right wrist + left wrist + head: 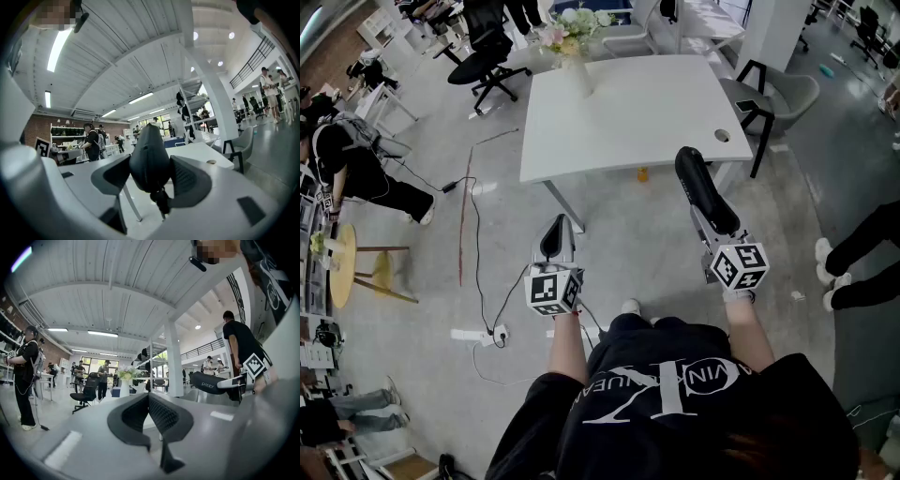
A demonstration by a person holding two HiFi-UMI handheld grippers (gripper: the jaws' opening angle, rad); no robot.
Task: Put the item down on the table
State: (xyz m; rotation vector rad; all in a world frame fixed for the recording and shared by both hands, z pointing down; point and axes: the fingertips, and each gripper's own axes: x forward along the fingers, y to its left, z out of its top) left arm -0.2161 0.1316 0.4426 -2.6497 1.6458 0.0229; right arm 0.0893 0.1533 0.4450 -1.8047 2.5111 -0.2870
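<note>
A long black padded case (701, 190) with white lettering is clamped in my right gripper (707, 208), which is shut on it and points level toward the white table (619, 112). The case stands on edge between the jaws (149, 159), its far end over the table's near right edge. In the left gripper view the case (213, 383) floats at the right. My left gripper (555, 236) is shut with nothing in it, pads (164, 416) meeting, held over the floor short of the table.
A white vase of flowers (572, 47) stands at the table's far left and a cable hole (722, 135) sits near its right corner. Nearby are a black office chair (487, 61), a grey chair (778, 94), a floor cable with power strip (478, 335), and a bystander's legs (862, 253).
</note>
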